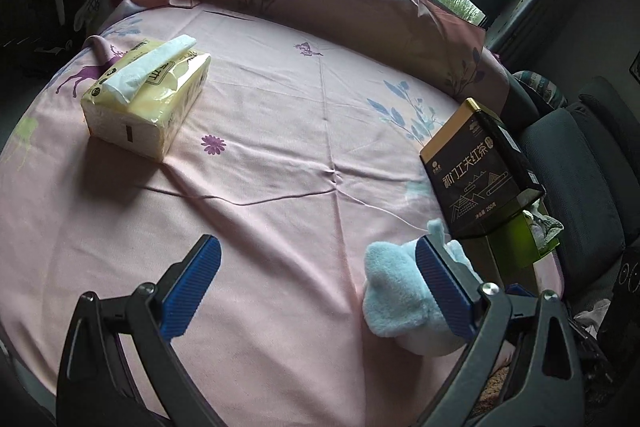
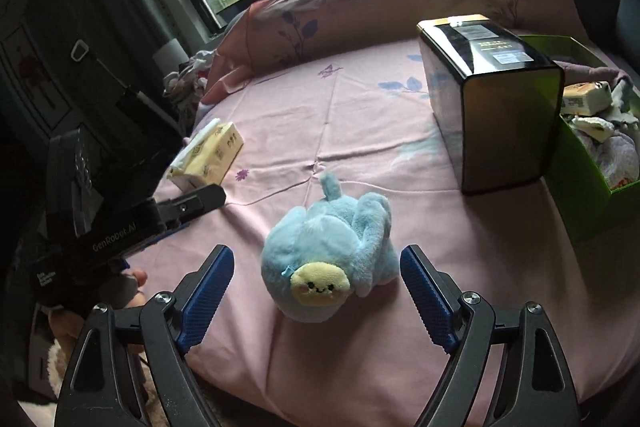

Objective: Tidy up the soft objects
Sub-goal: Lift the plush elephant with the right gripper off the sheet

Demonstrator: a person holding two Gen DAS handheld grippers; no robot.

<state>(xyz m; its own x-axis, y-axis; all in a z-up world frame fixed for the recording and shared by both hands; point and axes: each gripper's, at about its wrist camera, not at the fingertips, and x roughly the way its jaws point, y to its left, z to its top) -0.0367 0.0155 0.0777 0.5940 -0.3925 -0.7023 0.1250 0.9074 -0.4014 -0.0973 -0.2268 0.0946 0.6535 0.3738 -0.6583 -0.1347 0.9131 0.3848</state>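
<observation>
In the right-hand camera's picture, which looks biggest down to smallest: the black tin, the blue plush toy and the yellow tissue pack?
1. Black tin, largest.
2. Blue plush toy, slightly smaller, but nearest the camera, so this order is unsure.
3. Yellow tissue pack, smallest, though it lies farther off.

On the bed point(image 2: 360, 131), the plush toy point(image 2: 328, 259) lies between tissue pack point(image 2: 208, 155) at left and tin point(image 2: 492, 99) at right.

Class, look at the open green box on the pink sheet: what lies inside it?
Inside the open green box lie a small yellow tissue pack and crumpled pale fabrics; anything beneath them, and the box's bottom, is covered.
</observation>
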